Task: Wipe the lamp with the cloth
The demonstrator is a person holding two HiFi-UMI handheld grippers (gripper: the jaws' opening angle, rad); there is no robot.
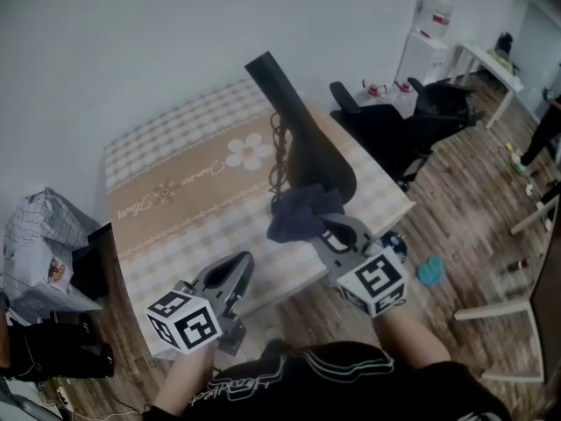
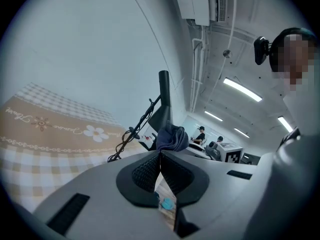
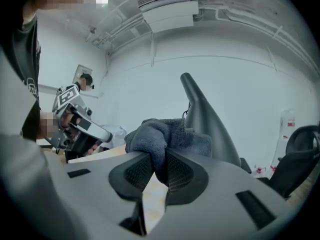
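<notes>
R claw reaches fwd, clamped on the cloth right at the lamp base. L claw sits pinched closed w/ nothing in it, left of the lamp. Checkered tabletop under the lamp, wood floor right of it.

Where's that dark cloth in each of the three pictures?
Head view: cloth at centre, by the lamp, held by the right hand-held gripper.
Left gripper view: centre, just above the jaws.
Right gripper view: centre, pinched between the jaws.
Shared landmark: the lamp.
</notes>
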